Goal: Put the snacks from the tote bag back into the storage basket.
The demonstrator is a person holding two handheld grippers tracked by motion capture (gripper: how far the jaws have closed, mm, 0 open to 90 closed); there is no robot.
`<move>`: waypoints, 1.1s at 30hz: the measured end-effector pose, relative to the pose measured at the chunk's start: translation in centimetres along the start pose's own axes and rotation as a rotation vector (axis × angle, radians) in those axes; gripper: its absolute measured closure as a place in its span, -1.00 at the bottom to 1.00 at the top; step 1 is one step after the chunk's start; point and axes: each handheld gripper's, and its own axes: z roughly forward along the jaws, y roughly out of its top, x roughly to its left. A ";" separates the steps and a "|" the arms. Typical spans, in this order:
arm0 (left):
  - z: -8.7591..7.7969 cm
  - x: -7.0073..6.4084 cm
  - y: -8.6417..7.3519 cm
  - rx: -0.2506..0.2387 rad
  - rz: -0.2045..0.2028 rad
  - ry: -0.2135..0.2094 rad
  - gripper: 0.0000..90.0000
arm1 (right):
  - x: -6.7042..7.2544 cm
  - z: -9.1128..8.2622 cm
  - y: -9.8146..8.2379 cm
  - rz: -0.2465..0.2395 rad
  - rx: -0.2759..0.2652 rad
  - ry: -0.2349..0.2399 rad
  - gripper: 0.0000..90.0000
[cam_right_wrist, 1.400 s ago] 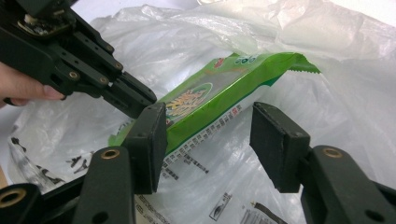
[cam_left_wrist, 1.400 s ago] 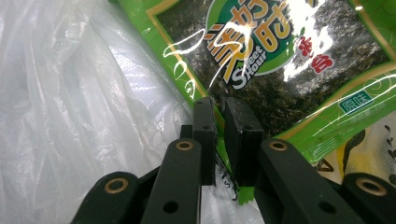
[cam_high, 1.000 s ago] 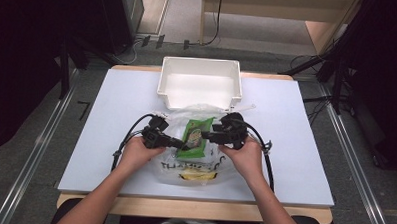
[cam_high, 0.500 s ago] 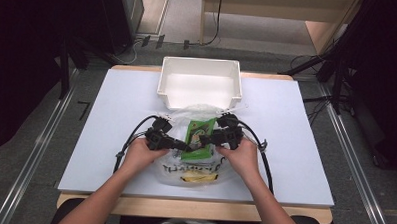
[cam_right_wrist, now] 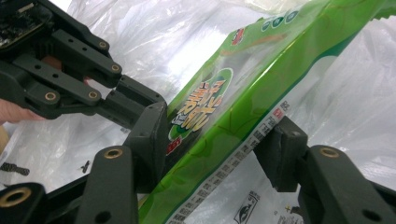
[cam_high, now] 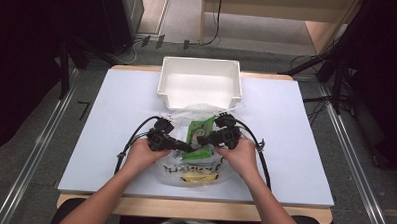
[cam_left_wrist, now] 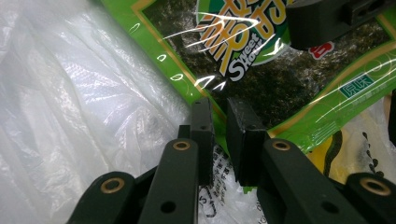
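Green seaweed packet (cam_high: 199,137), glossy, gold-trimmed, tilted on a clear plastic bag (cam_high: 194,168) mid-desk, toward the near edge, just before the white bin (cam_high: 199,82). Left gripper (cam_left_wrist: 219,121) nearly shut, pinching the bag film at the packet's edge. Right gripper (cam_right_wrist: 219,140) wider, just closing in, jaws straddling the packet, left pad touching; full grip unclear.

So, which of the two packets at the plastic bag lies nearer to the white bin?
The green packet, printed with a seaweed picture. The yellow packet lies closer to the person.
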 end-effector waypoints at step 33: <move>-1.6 0.1 -0.1 -0.028 0.024 -0.040 0.45 | 1.1 -4.2 -0.2 -0.121 -0.249 -0.034 0.65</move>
